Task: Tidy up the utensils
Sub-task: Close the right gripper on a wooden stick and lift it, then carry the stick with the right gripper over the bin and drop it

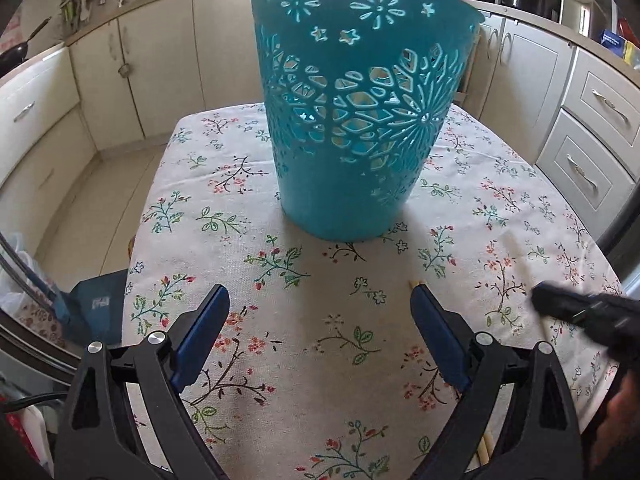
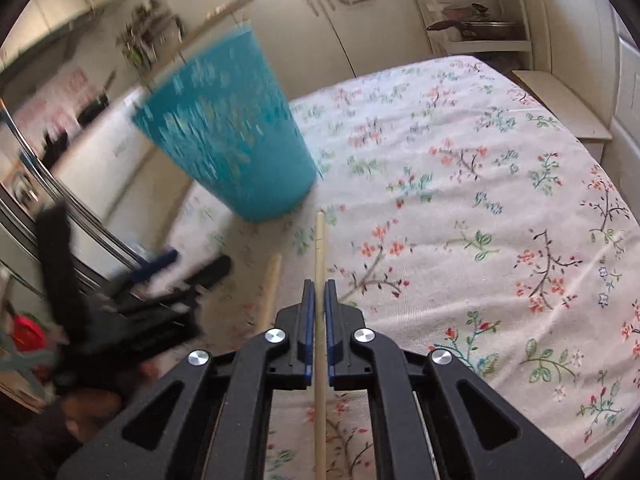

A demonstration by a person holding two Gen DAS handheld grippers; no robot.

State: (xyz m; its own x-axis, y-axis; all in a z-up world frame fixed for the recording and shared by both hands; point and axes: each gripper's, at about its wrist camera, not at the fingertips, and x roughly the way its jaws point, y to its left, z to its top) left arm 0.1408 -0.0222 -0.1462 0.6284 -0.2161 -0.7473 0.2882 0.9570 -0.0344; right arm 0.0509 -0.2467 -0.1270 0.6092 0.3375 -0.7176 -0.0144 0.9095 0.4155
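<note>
A tall teal basket (image 1: 344, 128) with cut-out flower patterns stands upright on the floral tablecloth (image 1: 304, 320). My left gripper (image 1: 320, 300) hovers wide open just in front of it, with nothing between its fingers. A wooden chopstick (image 1: 413, 282) lies on the cloth under its right finger. In the right wrist view my right gripper (image 2: 319, 284) is shut on a second wooden chopstick (image 2: 320, 240), which points toward the blurred basket (image 2: 228, 140). The loose chopstick (image 2: 272, 280) lies just left of it. The left gripper (image 2: 188, 268) shows blurred at the left.
The right gripper (image 1: 576, 312) appears as a dark blur at the right edge of the left wrist view. Cream kitchen cabinets (image 1: 152, 80) ring the table. A shelf with pans (image 2: 476, 28) stands beyond the far end, and a low bench (image 2: 560, 108) beside it.
</note>
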